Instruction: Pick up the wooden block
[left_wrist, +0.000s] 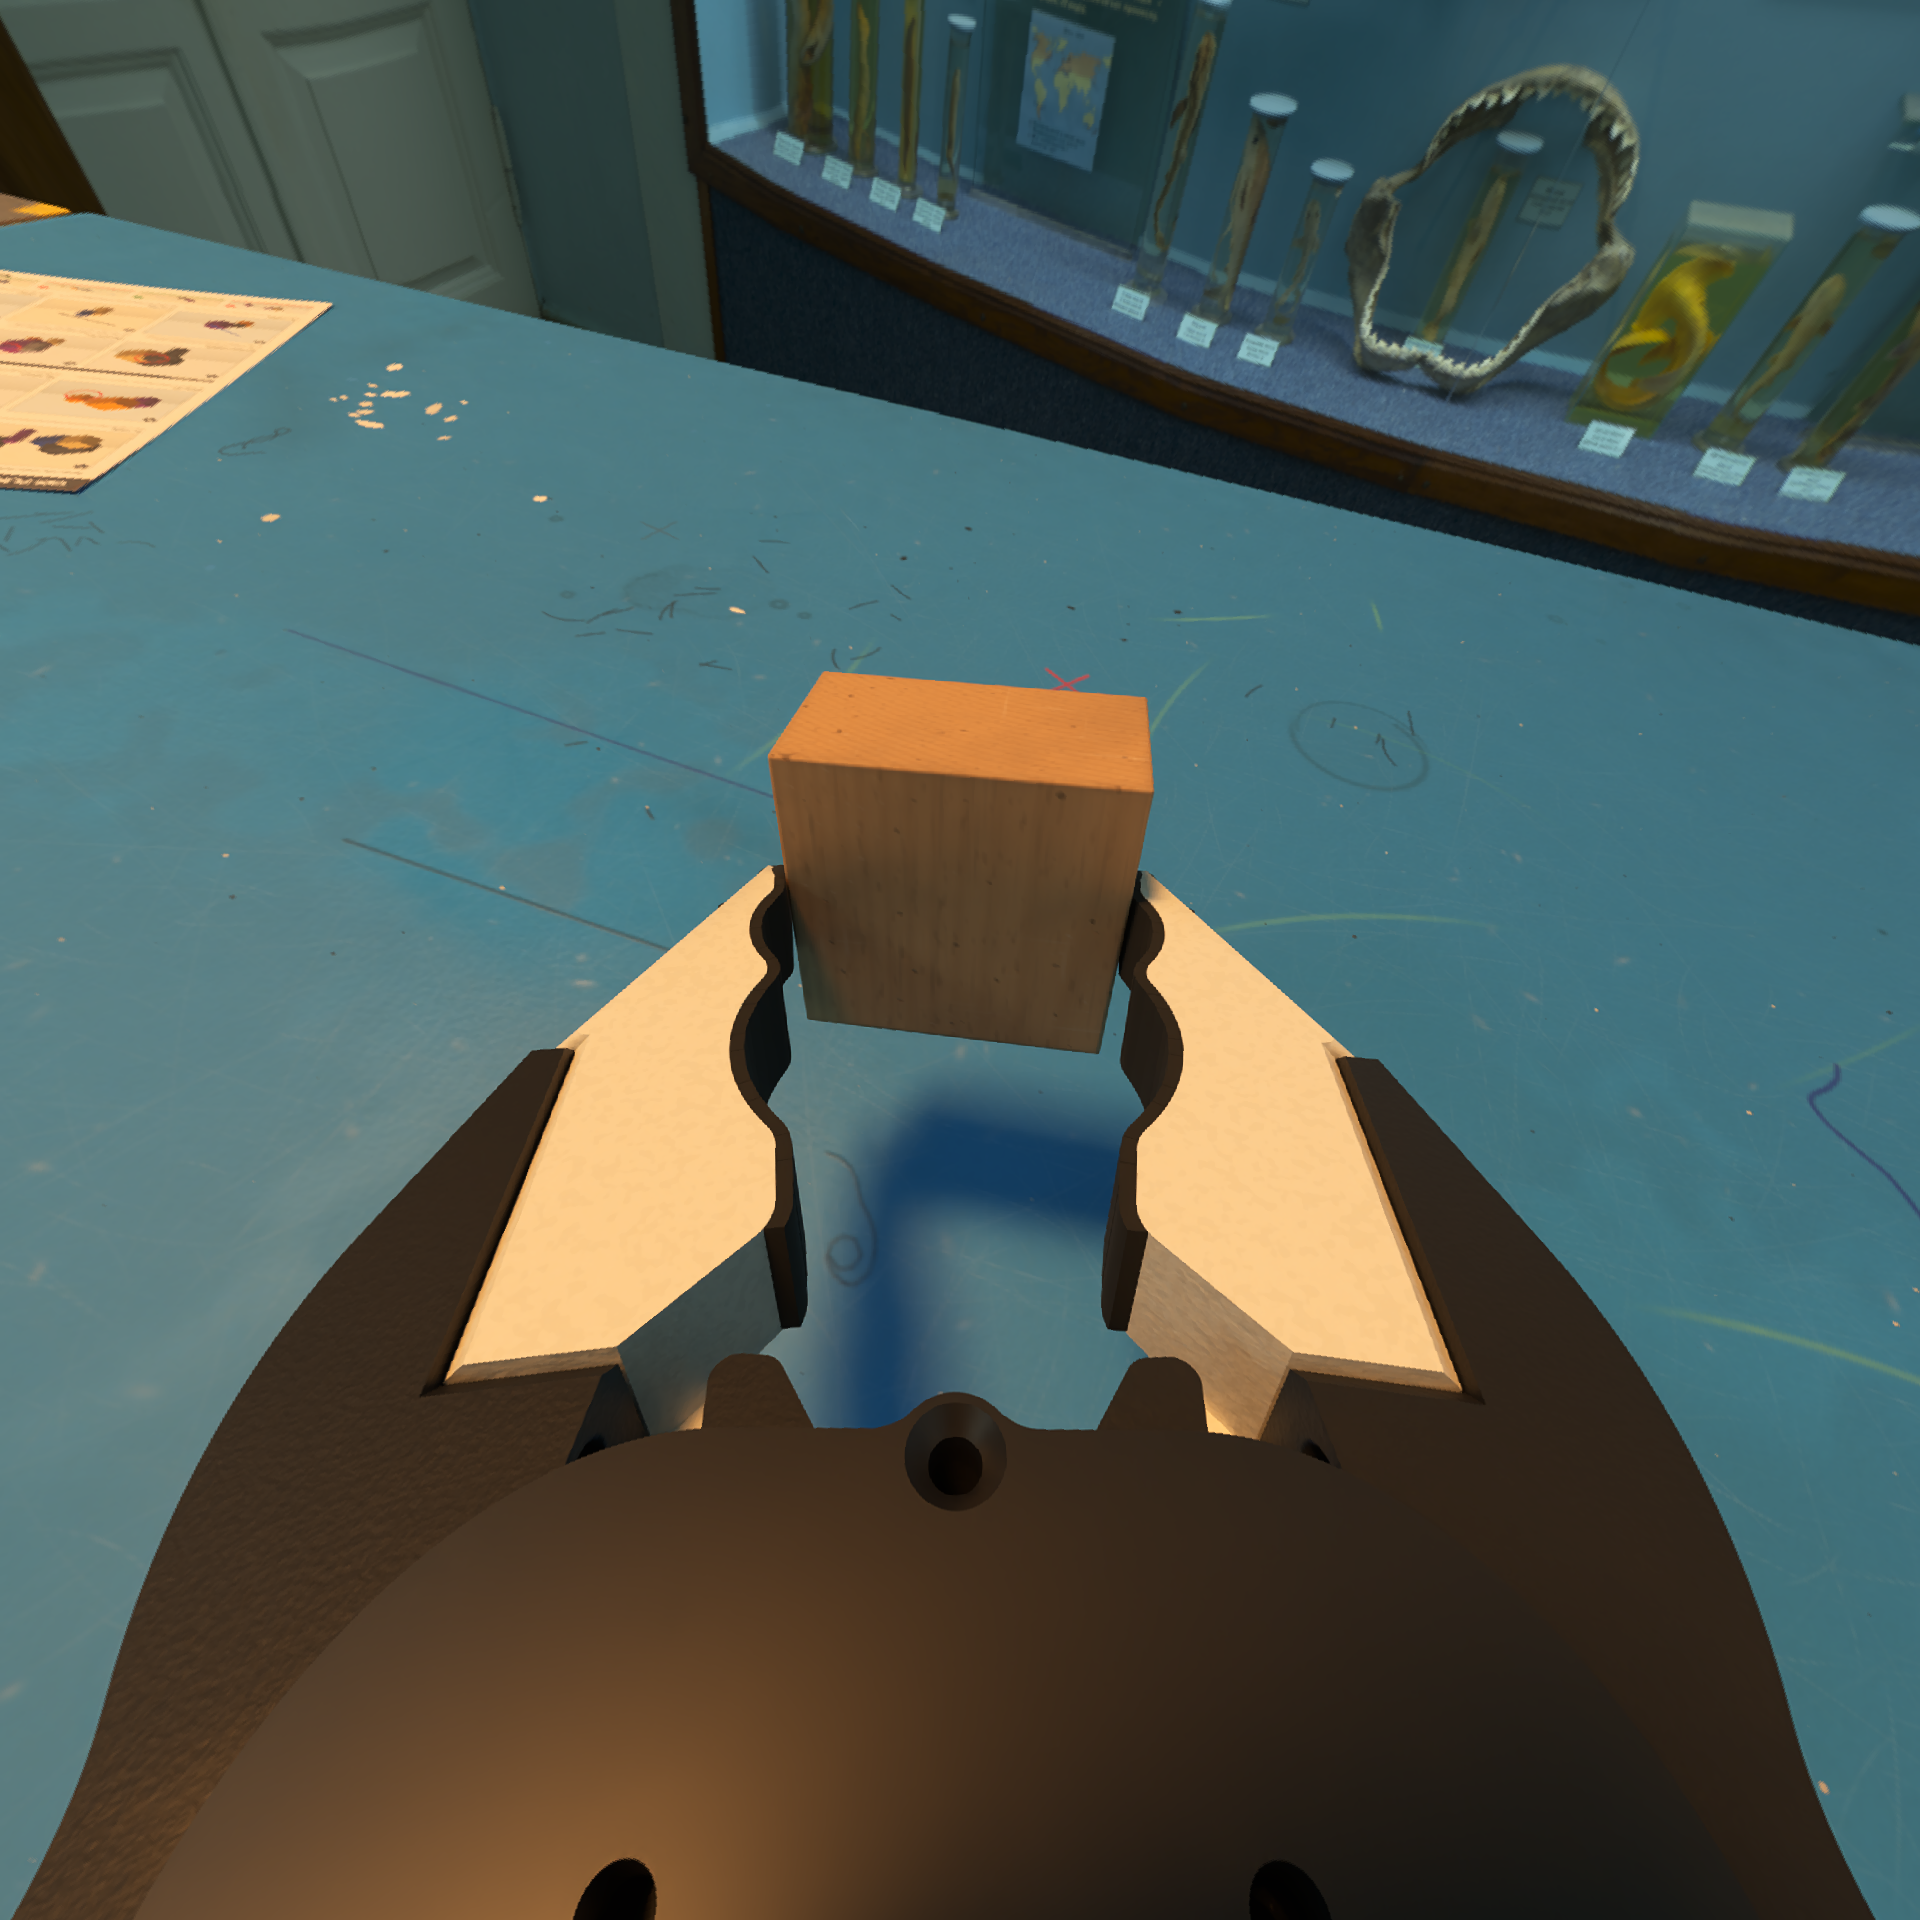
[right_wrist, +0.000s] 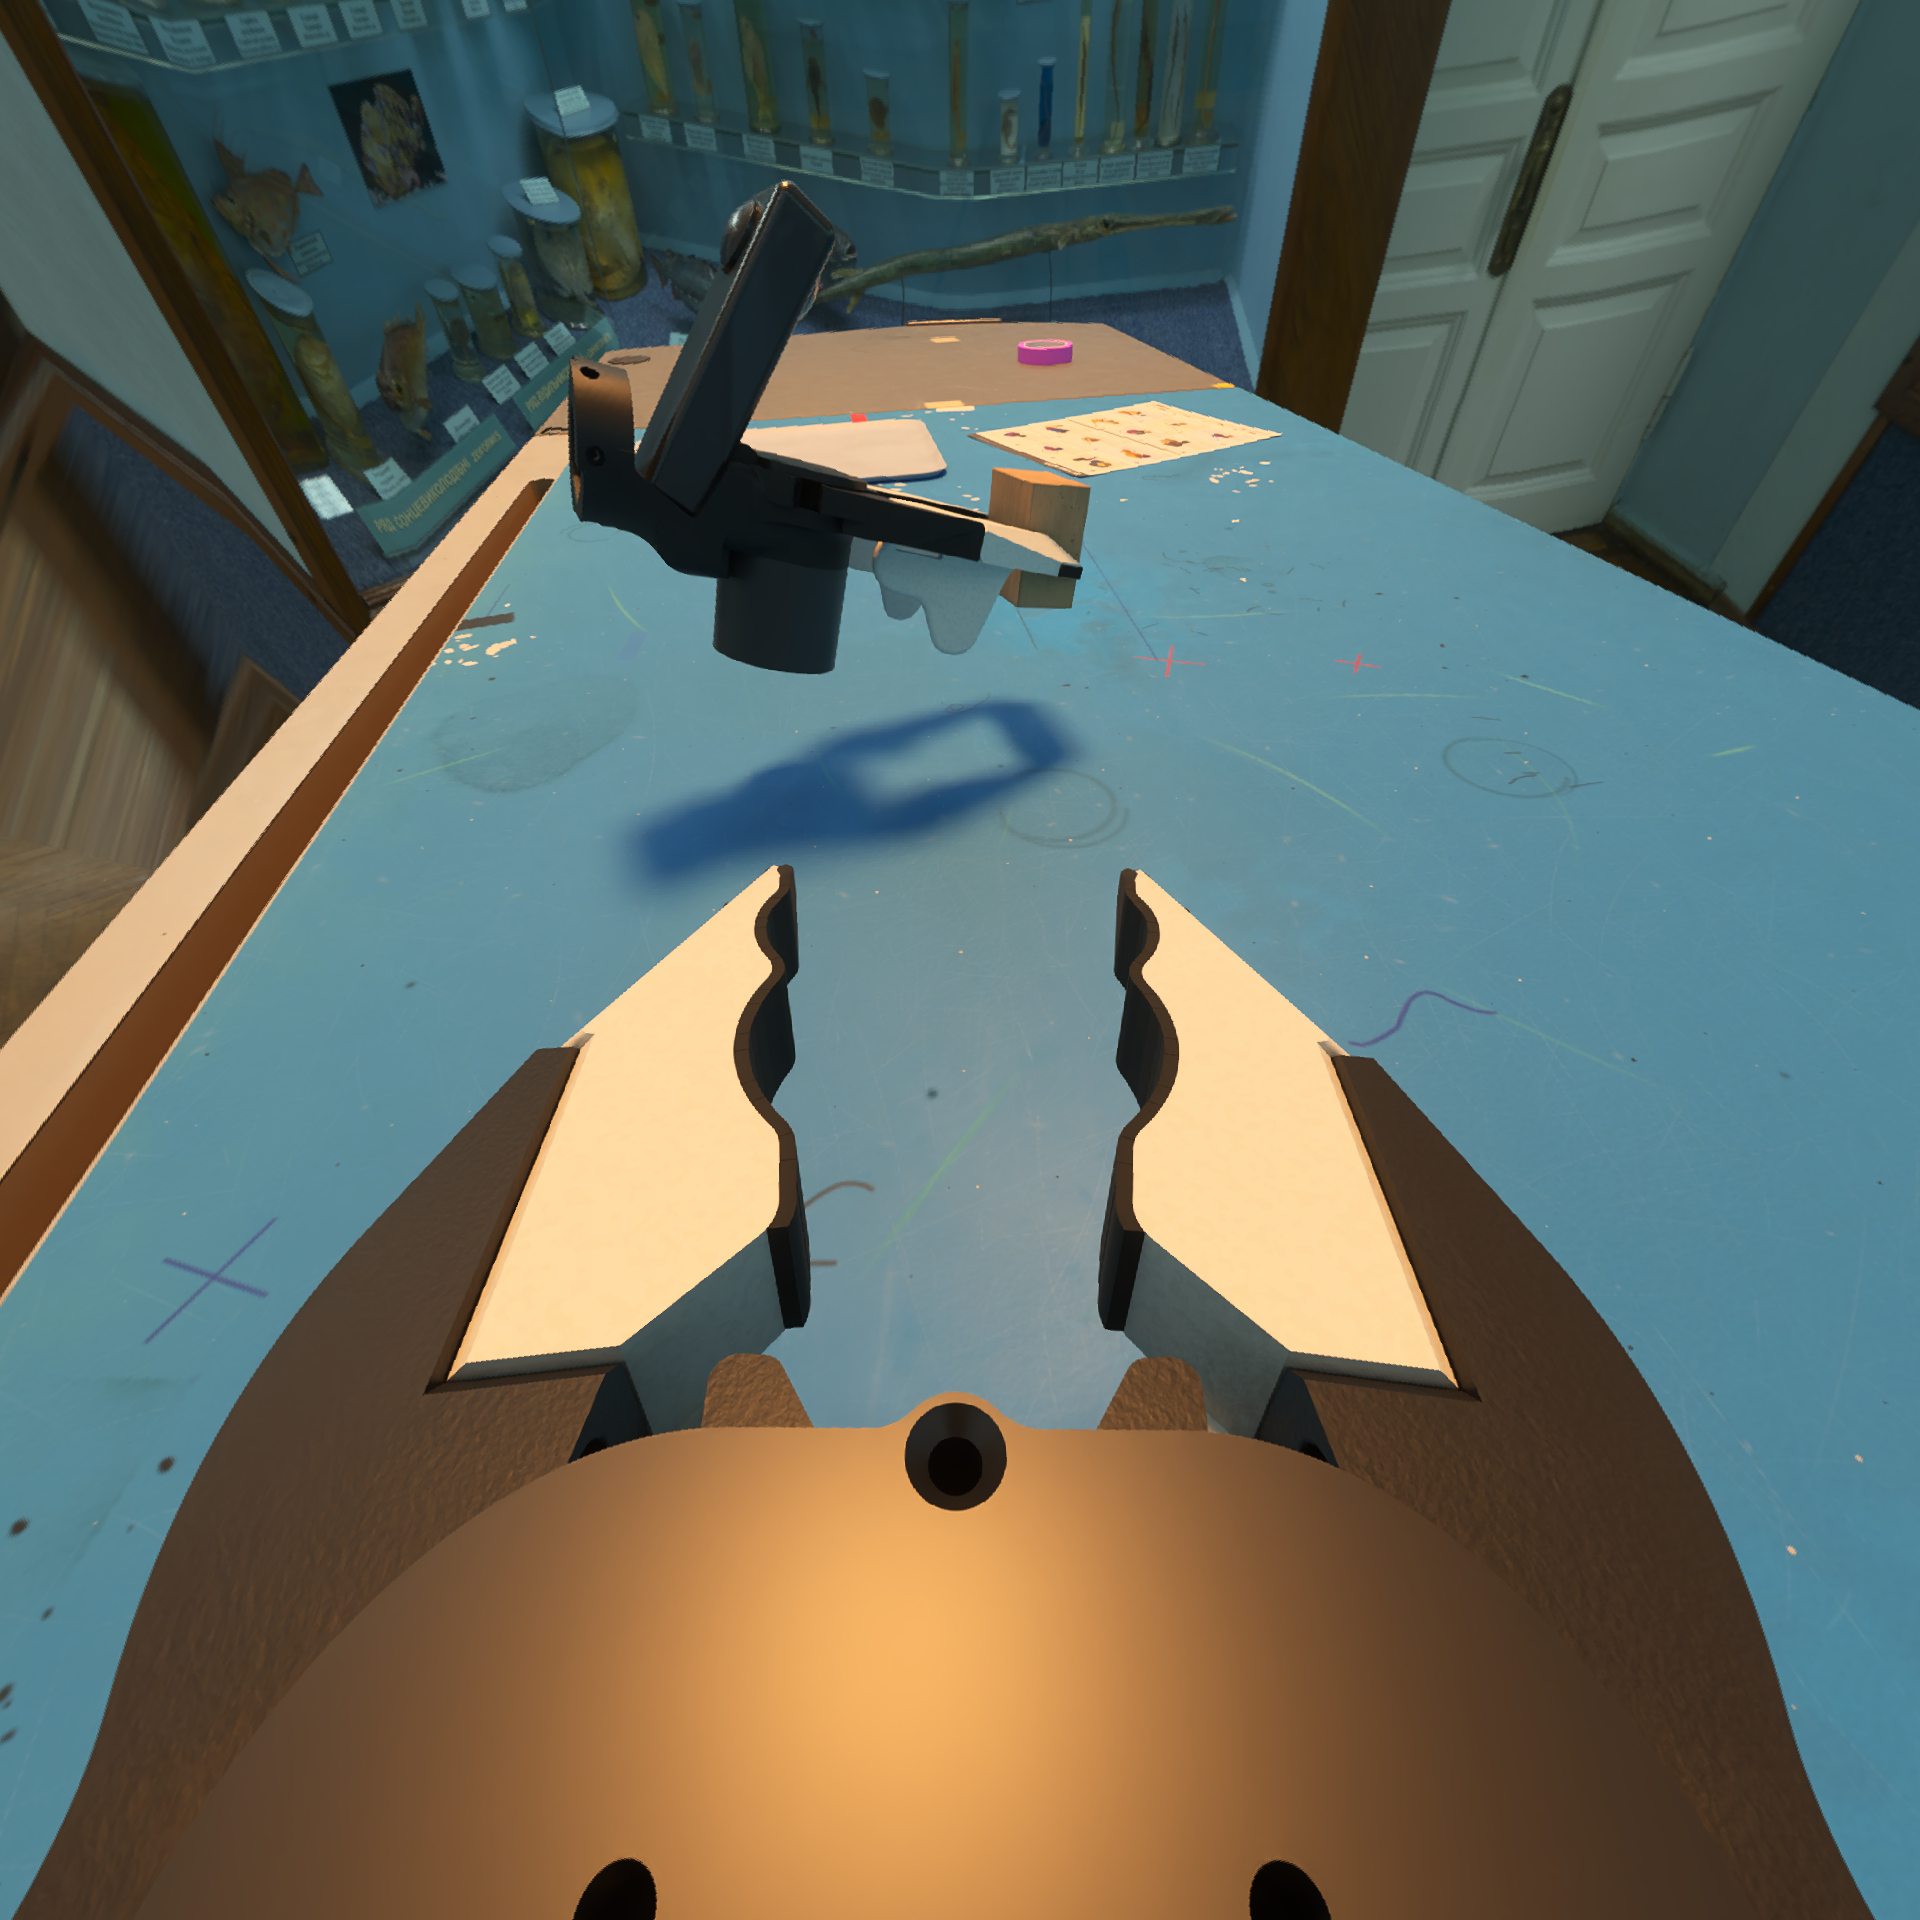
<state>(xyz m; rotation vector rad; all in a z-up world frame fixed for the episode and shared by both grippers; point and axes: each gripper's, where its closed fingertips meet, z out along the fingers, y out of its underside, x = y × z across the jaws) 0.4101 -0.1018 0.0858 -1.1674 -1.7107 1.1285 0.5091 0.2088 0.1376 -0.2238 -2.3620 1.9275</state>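
The wooden block (left_wrist: 961, 862) is a light brown block held between the tips of my left gripper (left_wrist: 956, 904). The left gripper is shut on it and holds it above the blue table (left_wrist: 416, 727), with its shadow on the table below. In the right wrist view the left gripper (right_wrist: 1039, 561) shows farther off, in the air, with the wooden block (right_wrist: 1044, 509) at its fingertips. My right gripper (right_wrist: 956, 904) is open and empty, low over the near part of the table (right_wrist: 1351, 935).
A printed sheet (left_wrist: 114, 374) lies at the table's far left; it also shows in the right wrist view (right_wrist: 1127, 434). A pink tape roll (right_wrist: 1044, 351) sits on a brown table beyond. A white pad (right_wrist: 862, 449) lies behind the left gripper. Display cases with jars line the walls.
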